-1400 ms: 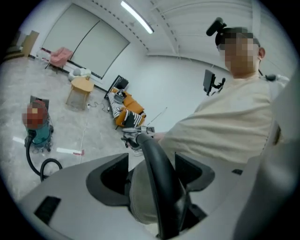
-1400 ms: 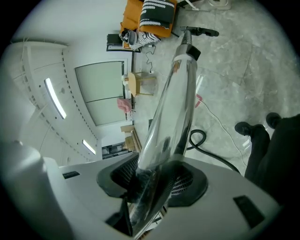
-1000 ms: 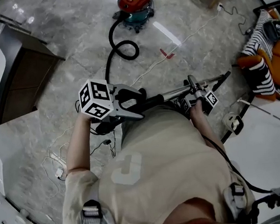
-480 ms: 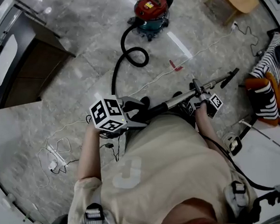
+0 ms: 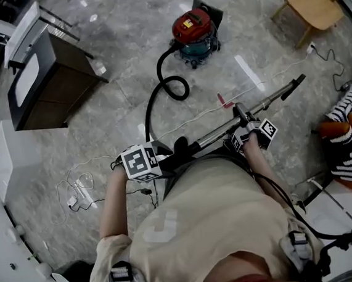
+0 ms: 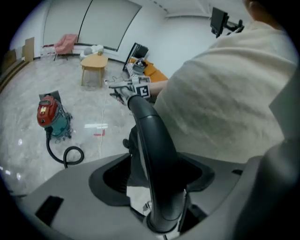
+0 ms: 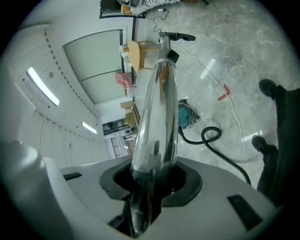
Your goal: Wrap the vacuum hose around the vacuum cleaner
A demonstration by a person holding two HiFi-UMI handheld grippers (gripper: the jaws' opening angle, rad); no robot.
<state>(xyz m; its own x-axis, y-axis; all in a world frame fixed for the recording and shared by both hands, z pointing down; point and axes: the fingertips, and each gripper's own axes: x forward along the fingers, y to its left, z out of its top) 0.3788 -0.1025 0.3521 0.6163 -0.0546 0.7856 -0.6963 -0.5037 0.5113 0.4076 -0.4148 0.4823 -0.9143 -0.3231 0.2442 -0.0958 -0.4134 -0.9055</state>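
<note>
The left gripper (image 5: 165, 159) clamps the stiff handle (image 6: 150, 140). The right gripper (image 5: 244, 138), its jaws just closing further, pinches the slick wand (image 7: 159, 108). The limp hose (image 5: 154, 105) runs to the vacuum (image 5: 194, 30) well ahead, and is likely best gripped near the handle.

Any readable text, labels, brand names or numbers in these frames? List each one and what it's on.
No text can be read in any view.
Yellow label on the red vacuum cleaner: too small and blurred to read.
Pale mark on the shirt back: blurred, not legible.
Marker cubes: black-and-white square patterns, no letters.
</note>
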